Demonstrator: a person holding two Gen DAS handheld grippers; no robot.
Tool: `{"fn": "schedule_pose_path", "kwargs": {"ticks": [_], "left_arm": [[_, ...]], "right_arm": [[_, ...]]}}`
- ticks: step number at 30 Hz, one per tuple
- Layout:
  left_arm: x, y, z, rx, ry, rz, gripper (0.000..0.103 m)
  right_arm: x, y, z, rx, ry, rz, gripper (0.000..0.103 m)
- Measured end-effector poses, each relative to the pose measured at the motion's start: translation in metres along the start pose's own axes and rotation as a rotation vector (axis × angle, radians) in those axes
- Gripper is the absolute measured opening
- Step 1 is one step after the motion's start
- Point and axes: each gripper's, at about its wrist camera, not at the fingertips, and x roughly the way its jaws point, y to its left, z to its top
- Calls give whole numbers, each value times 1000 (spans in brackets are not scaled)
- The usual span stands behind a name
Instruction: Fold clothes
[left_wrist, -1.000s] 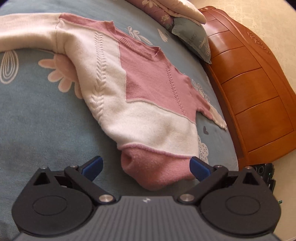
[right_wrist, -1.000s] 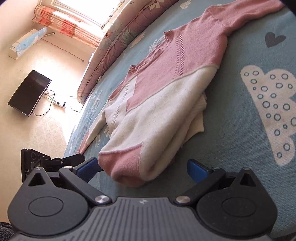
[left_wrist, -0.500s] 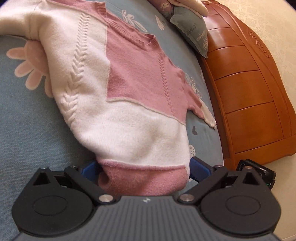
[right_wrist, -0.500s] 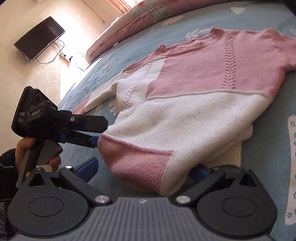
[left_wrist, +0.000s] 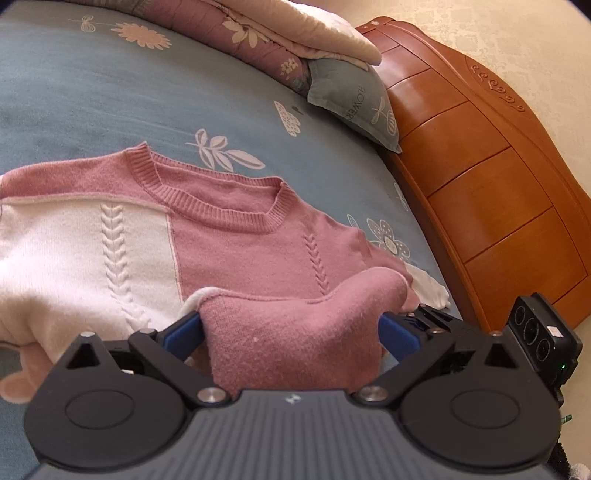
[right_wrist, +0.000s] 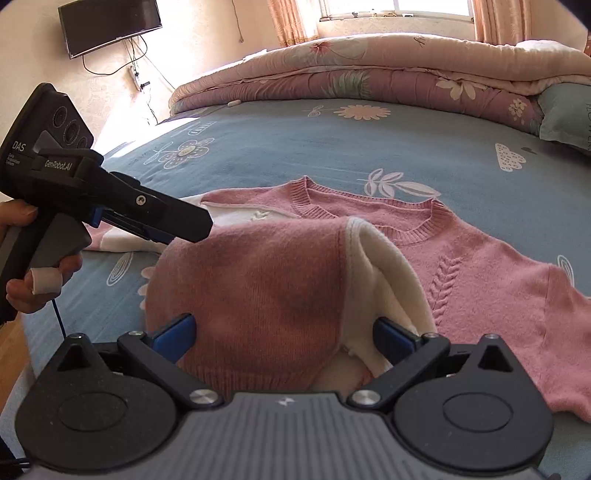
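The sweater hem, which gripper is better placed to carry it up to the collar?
Neither alone, probably: the left gripper and right gripper each have the sweater hem bunched between their fingers, so both look equally ready to carry it toward the collar together.

I'm working in a home bedroom: a bed (right_wrist: 295, 147) with a blue flower-print sheet fills both views, with a rolled pink quilt (right_wrist: 369, 70) and a pillow (left_wrist: 354, 99) along its far side. I can see a carved wooden headboard (left_wrist: 491, 177), a wall-mounted TV (right_wrist: 110, 22), and a curtained window (right_wrist: 399, 9).
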Motion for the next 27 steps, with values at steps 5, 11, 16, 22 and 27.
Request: {"fn": "schedule_pose_path", "kwargs": {"ticks": [5, 11, 16, 22, 27], "left_arm": [[44, 34, 14, -52, 48, 68, 99], [47, 36, 2, 16, 61, 100, 99], [11, 17, -8, 96, 26, 137, 99], [-33, -8, -44, 181, 5, 156, 99], [-43, -30, -82, 235, 23, 175, 99]], "right_arm": [[48, -42, 4, 125, 46, -59, 103], [45, -45, -4, 150, 37, -101, 103], [-8, -32, -16, 150, -22, -149, 103], [-48, -4, -76, 167, 48, -263, 103], [-56, 12, -132, 228, 137, -269, 103]]}}
